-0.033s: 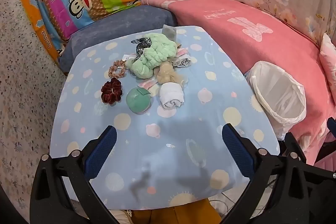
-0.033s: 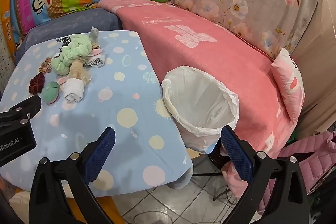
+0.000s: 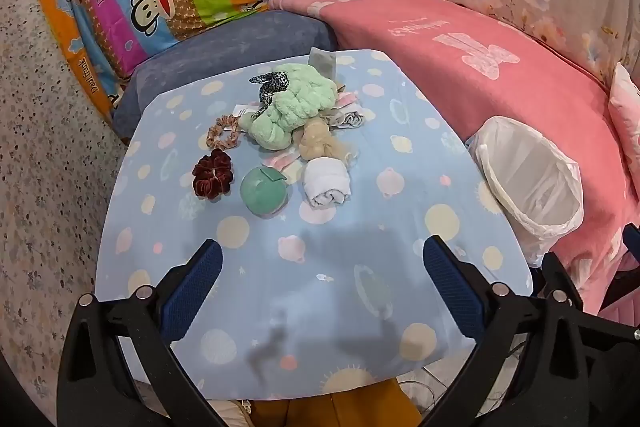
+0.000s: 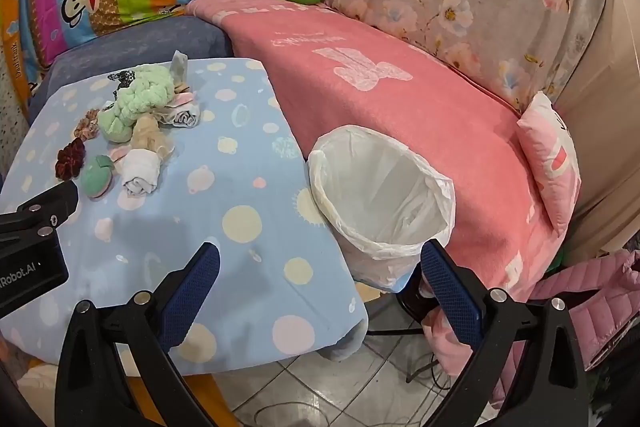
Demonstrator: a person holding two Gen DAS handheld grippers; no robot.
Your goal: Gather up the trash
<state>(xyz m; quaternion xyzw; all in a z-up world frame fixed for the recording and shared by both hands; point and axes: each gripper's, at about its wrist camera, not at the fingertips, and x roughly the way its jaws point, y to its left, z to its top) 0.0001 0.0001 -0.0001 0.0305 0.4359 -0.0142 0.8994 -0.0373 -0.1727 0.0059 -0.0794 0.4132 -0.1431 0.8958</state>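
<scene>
Where pink sofa curves, blue dotted tablecloth lies flat.

the right hand-held gripper hangs wide open, empty, over the near edge of the counter (blue spotted cloth). just right of the counter stands a bin lined with a white bag. a pile of scrunchies and rolled cloths lies far left. the left hand-held gripper's black body pokes in there.

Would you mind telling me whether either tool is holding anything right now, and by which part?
Nothing is held: the left tool and the right tool both stand open and empty.
</scene>
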